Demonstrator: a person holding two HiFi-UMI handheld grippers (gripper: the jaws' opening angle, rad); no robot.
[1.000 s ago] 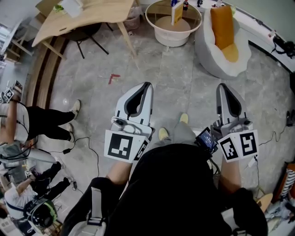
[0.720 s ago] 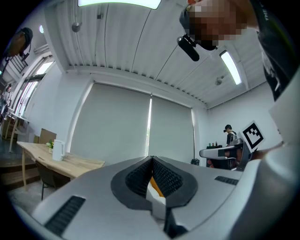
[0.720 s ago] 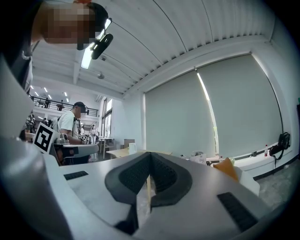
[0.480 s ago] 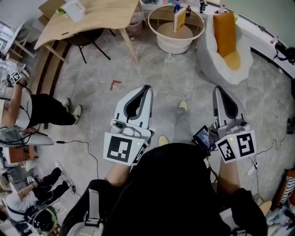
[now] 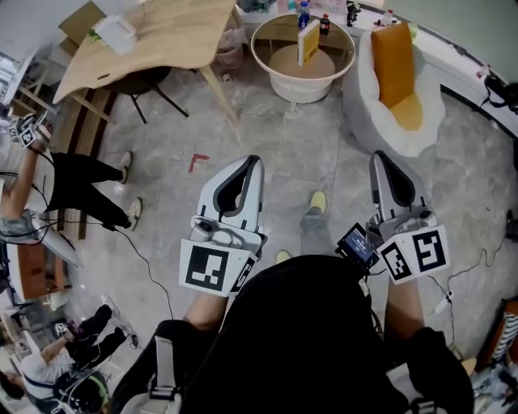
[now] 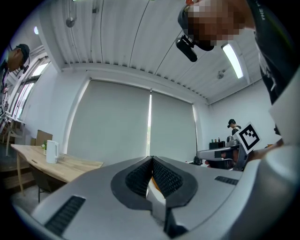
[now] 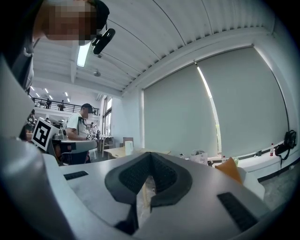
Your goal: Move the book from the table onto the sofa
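A yellow and white book (image 5: 308,40) stands upright on the round white table (image 5: 268,59) at the top of the head view. To its right is the white sofa (image 5: 368,89) with an orange cushion (image 5: 395,50). My left gripper (image 5: 253,161) and right gripper (image 5: 380,157) are held level over the grey floor, well short of the table. Both are shut with nothing between the jaws. The left gripper view shows the left gripper (image 6: 152,159) with its pads pressed together. My right gripper (image 7: 150,154) has its tips touching too, and the orange cushion (image 7: 229,168) shows past it.
A wooden table (image 5: 162,28) with a white box (image 5: 116,33) and a dark chair (image 5: 150,73) stands at the upper left. People (image 5: 65,174) stand at the left with cables (image 5: 150,255) on the floor. Bottles (image 5: 303,12) sit behind the round table.
Both grippers have moved forward across the floor with the person's steps, staying shut. The round table and sofa sit slightly nearer in view. The people at the left have shifted.
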